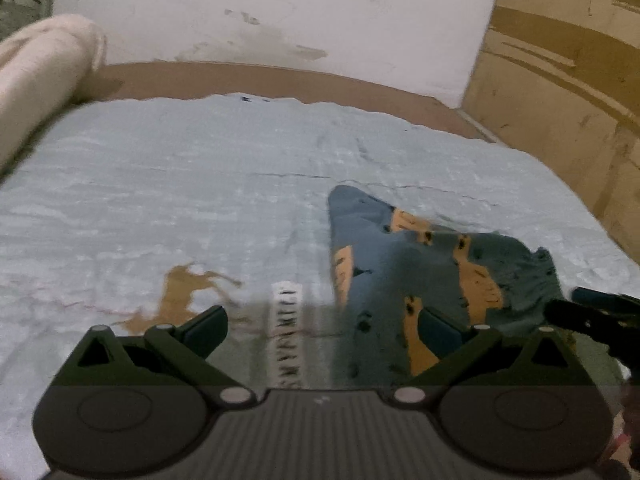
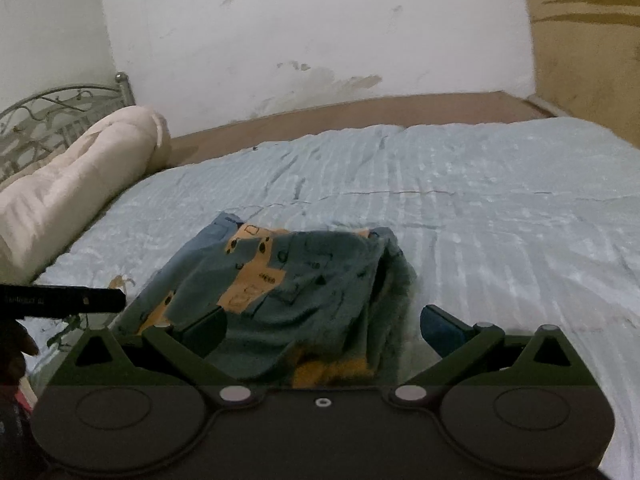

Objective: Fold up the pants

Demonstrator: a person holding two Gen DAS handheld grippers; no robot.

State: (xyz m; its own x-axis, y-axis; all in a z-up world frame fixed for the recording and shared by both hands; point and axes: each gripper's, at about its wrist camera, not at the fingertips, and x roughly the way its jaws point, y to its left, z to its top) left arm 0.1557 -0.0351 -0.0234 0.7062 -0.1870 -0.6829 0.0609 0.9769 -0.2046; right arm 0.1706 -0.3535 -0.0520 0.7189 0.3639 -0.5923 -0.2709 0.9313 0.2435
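Note:
The pants (image 2: 288,276) are blue-grey with orange patches and small black prints, lying bunched in a loose fold on the pale blue bed sheet (image 2: 480,208). In the left wrist view the pants (image 1: 408,264) lie to the right of centre, under the right finger. My left gripper (image 1: 322,330) hovers open over the sheet, nothing between its fingers. My right gripper (image 2: 322,330) is open too, low over the near edge of the pants, which lies between its spread fingers. The right gripper's dark tip (image 1: 588,316) shows at the left view's right edge.
A rolled cream blanket (image 2: 76,184) lies along the left of the bed by a metal headboard (image 2: 48,116). A brown mattress edge (image 2: 360,112) meets the white wall behind. A wooden cabinet (image 1: 560,80) stands at the right. A brown stain (image 1: 184,296) marks the sheet.

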